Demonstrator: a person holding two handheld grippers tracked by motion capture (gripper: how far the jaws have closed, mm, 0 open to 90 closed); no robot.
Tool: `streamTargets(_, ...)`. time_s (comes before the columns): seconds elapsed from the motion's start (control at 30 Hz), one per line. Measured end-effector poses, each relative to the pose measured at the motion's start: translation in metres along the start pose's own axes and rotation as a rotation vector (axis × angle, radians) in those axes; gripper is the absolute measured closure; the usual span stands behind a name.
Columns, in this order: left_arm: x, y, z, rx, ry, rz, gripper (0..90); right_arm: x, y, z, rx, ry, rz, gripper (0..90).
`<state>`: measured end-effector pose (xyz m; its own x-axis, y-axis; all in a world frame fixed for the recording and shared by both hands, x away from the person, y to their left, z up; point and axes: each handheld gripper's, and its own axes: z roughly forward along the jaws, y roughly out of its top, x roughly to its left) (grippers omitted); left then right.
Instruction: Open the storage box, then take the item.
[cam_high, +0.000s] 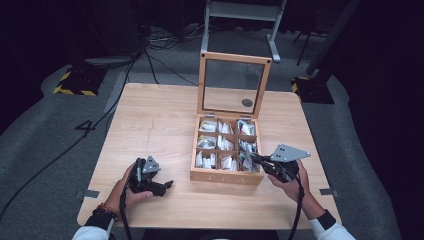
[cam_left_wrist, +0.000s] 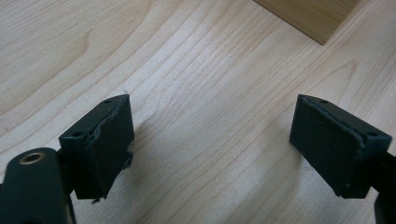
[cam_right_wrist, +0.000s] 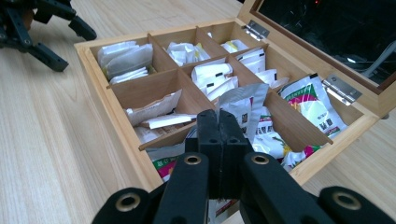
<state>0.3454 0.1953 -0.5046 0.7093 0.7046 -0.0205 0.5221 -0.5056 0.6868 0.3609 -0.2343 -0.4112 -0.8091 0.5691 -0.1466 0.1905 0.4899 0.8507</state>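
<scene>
High view: the box (cam_high: 227, 172) sits centre-right, lid (cam_high: 234, 84) propped upright so all nine compartments are reachable. My right gripper (cam_high: 256, 159) reaches into the near right compartment at lower right of the box. My left gripper (cam_high: 167, 185) idles on the table (cam_high: 150, 120) at lower left, clear of the box.

Left gripper view: jaws wide, nothing between, bare wood beneath; box corner at upper right.

Right gripper view: jaws pressed together at centre bottom, pinching a silver sachet (cam_right_wrist: 243, 107) by its lower edge, I judge, to lift it out. Dividers and neighbouring packets (cam_right_wrist: 310, 105) crowd it; they may snag.
</scene>
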Motion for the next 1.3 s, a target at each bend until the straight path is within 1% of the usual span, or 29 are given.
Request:
streamTargets(0.33, 0.0, 0.0, 0.0, 0.0, 0.0, 0.0, 14.1, -0.002, 0.006, -0.008, -0.052, 0.012, 0.005, 90.0)
streamTargets(0.37, 0.0, 0.0, 0.0, 0.0, 0.0, 0.0, 14.1, -0.003, 0.007, -0.009, -0.064, 0.019, 0.003, 90.0)
streamTargets(0.57, 0.0, 0.0, 0.0, 0.0, 0.0, 0.0, 14.1, -0.002, 0.009, -0.013, -0.084, 0.02, 0.0, 90.0)
streamTargets(0.67, 0.0, 0.0, 0.0, 0.0, 0.0, 0.0, 14.1, -0.002, 0.013, -0.02, -0.105, 0.021, -0.005, 90.0)
streamTargets(0.77, 0.0, 0.0, 0.0, -0.001, -0.001, 0.004, 14.1, -0.001, 0.015, -0.026, -0.129, 0.034, -0.011, 90.0)
streamTargets(0.87, 0.001, 0.0, 0.0, -0.001, -0.001, 0.005, 14.1, 0.001, 0.016, -0.03, -0.144, 0.05, -0.017, 90.0)
streamTargets(0.97, 0.0, 0.0, 0.0, -0.001, -0.003, 0.0, 14.1, 0.004, 0.017, -0.032, -0.15, 0.055, -0.026, 90.0)
streamTargets(1.0, 0.0, 0.0, 0.0, -0.001, -0.001, 0.0, 14.1, 0.007, 0.019, -0.035, -0.163, 0.07, -0.033, 90.0)
streamTargets(1.1, 0.0, 0.0, 0.0, -0.001, -0.001, 0.0, 14.1, 0.01, 0.02, -0.036, -0.168, 0.077, -0.036, 90.0)
streamTargets(1.13, 0.0, 0.0, 0.0, -0.001, 0.001, 0.005, 14.1, 0.013, 0.022, -0.038, -0.173, 0.088, -0.046, 90.0)
streamTargets(1.27, 0.001, 0.0, 0.0, -0.001, -0.002, 0.004, 14.1, 0.017, 0.023, -0.04, -0.175, 0.102, -0.052, 90.0)
streamTargets(1.3, 0.001, 0.0, 0.0, -0.002, -0.001, 0.007, 14.1, 0.02, 0.023, -0.04, -0.174, 0.107, -0.058, 90.0)
